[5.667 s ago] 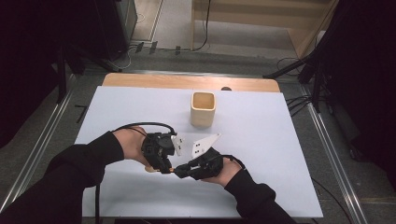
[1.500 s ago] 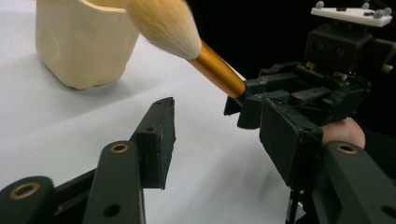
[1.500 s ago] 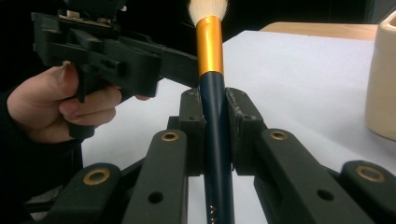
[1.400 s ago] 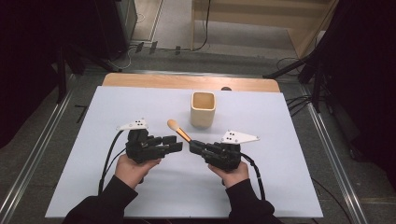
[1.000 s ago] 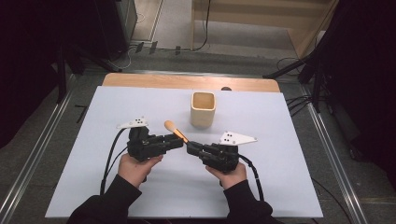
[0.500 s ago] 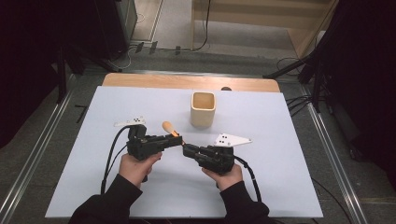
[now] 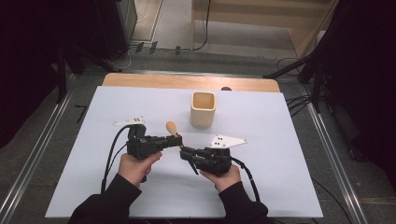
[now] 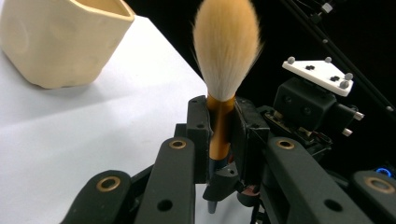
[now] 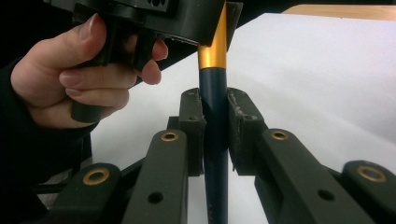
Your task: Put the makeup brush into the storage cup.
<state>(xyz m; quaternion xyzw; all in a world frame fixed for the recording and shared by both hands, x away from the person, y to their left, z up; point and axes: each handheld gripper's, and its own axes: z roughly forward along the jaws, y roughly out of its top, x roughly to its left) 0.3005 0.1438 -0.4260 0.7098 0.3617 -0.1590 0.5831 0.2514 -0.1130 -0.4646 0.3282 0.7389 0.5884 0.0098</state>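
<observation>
A brush with a tan bristle head [image 7: 171, 127], a gold ferrule [image 8: 219, 126] and a dark blue handle [image 9: 214, 93] is held upright between both grippers, near the middle of the white table. My left gripper [image 7: 177, 141] is shut on the gold ferrule just below the bristles [image 8: 227, 51]; its jaws have just been closing with the brush between them. My right gripper [image 9: 215, 121] is shut on the blue handle lower down, directly under the left gripper's jaws [image 9: 187, 18]. In the high view the right gripper [image 7: 183, 153] meets the left tip to tip.
A cream cup [image 7: 203, 109] stands open-topped behind the grippers, a little to the right; it is at the upper left of the left gripper view [image 8: 60, 42]. The white table sheet [image 7: 280, 149] has a wooden strip [image 7: 187, 81] at its far edge and metal rails along both sides.
The right hand has brought the brush a little to the left, up to the left gripper. The left jaws have shut around the brush's ferrule.
</observation>
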